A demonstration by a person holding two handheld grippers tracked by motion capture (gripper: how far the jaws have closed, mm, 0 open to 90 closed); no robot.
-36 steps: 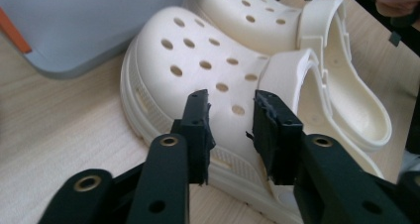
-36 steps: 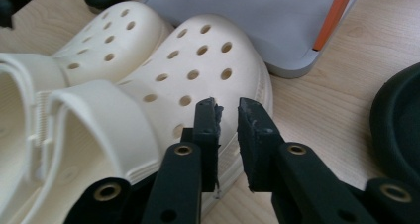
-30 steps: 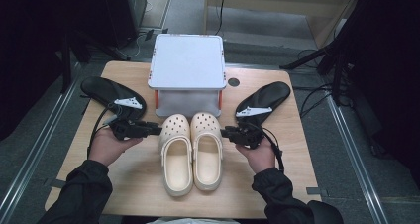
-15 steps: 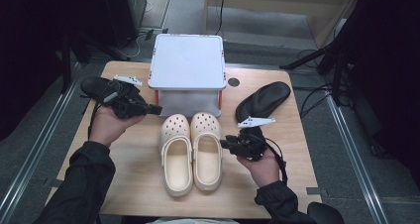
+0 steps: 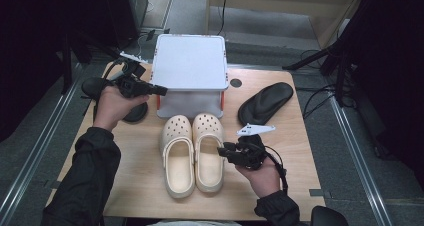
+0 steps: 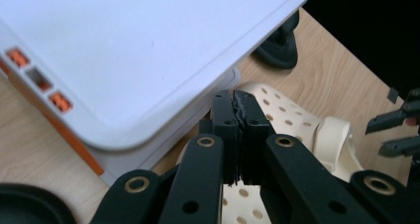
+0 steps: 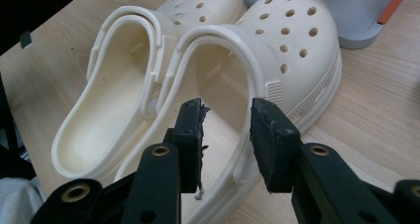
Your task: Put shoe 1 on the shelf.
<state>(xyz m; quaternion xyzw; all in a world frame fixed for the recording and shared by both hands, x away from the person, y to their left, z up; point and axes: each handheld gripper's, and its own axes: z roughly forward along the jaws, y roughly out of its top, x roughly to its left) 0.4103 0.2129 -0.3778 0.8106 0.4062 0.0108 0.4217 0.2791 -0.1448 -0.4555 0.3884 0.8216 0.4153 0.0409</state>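
Wood table (image 5: 300, 151) is carrying everything: a white lidded box (image 5: 189, 68) just ahead of the left gripper (image 5: 159, 90), whose jaws are pressed together on nothing, and two black insoles, one (image 5: 265, 102) lying ahead of the right gripper (image 5: 223, 151) and one (image 5: 134, 113) sitting below the left hand. Cream clogs (image 5: 192, 153) are lying side by side on the table, toes touching the box; the nearer clog (image 7: 277, 60) is sitting directly in front of the right gripper's parted, empty fingers (image 7: 270, 135). Those jaws have just been opening. Judging by this, nothing is being gripped yet; the clogs are sitting neatly paired, while box and insoles are waiting untouched.
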